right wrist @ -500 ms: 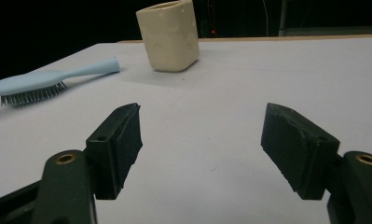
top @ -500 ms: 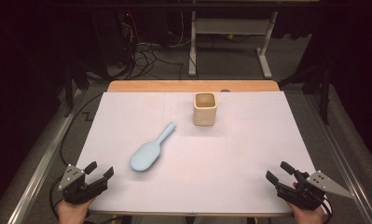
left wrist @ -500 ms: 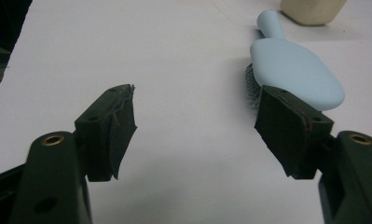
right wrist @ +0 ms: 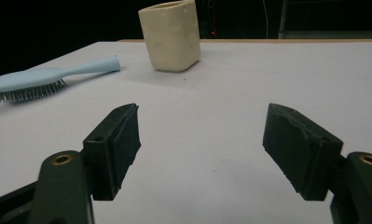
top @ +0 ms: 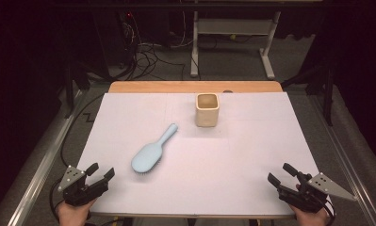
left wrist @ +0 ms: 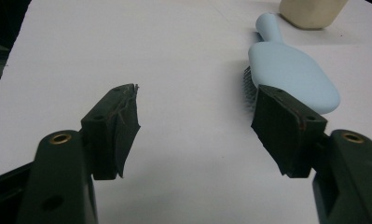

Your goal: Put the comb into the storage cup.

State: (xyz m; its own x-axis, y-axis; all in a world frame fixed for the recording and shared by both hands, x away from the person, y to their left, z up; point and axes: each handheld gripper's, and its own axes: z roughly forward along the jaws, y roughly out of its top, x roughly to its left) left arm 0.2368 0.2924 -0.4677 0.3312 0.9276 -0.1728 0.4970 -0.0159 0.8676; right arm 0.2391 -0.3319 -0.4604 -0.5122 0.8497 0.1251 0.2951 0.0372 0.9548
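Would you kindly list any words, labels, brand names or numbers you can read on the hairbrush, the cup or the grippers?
None can be read.
Light blue hairbrush: plain back, no print.
Cream cup: plain walls, no label.
Left gripper and right gripper: no markings legible.
White table cover: blank.

High view: fixed above the near edge of the worktop (top: 251,155), facing forward and down; takes in the whole white surface and the dark floor beyond.

Left gripper view: rides low on the left gripper (left wrist: 195,126), close to the surface, facing up the worktop toward the blue hairbrush (left wrist: 291,74) close ahead.

Right gripper view: rides on the right gripper (right wrist: 200,149), nearly level with the surface, facing across it.

Shared by all three: hairbrush and cream cup (right wrist: 170,35).
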